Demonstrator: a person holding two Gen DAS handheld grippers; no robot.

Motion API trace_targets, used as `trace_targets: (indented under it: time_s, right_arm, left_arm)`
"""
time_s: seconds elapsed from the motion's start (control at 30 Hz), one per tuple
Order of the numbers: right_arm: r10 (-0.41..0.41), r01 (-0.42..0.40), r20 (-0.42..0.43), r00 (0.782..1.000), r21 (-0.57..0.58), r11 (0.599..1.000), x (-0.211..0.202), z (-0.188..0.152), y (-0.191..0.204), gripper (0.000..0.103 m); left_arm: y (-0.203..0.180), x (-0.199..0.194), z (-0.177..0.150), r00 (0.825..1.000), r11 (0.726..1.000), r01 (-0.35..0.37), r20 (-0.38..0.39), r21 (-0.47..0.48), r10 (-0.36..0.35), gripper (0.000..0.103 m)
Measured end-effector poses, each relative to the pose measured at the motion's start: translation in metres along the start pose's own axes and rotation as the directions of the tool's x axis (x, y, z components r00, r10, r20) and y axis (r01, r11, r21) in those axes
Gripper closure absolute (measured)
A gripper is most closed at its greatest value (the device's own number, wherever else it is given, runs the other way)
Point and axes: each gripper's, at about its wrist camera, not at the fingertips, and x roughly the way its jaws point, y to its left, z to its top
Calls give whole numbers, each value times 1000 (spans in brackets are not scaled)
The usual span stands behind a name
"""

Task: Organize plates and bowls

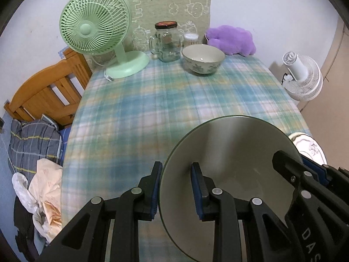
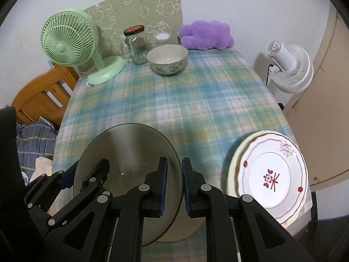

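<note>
Plaid tablecloth [image 2: 196, 100] covers table, white wall behind. Left gripper [image 1: 176, 191] clamped on left rim of grey-green bowl [image 1: 235, 152], right gripper [image 2: 174, 187] clamped on right rim of same bowl, one pad inside and one outside each; bowl lifted above near table edge, tilted. Floral bowl [image 2: 167, 59] sits at far end beside glass jar [image 2: 137, 43] and green fan [image 2: 67, 43]. White plate stack [image 2: 270, 174] at near right corner. Purple plush [image 2: 206, 35] against wall

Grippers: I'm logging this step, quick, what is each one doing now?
Left gripper: shut on the grey bowl, fingers on its left rim.
Right gripper: shut on the same bowl's right rim.
</note>
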Motion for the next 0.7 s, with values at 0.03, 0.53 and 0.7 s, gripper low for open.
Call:
trace_targets:
  time_s: [0.03,0.53,0.7]
  right_arm:
    - [3,-3,-3,1000,-4,1000,-1,-2,-5,86]
    - [62,-73,-115,991,-96,993,25,-20,-46,86]
    - [80,-97,-133,988,-126,987,32,-19,-41,86]
  left_arm:
    - [-3,0,-2,1000,1000,-1,-4,-3,1,78]
    - [-34,19,-33,995,993,-40,-91,-108,30,78]
    - [-33,21,-35,993,990,-77,-96,-121,66,78]
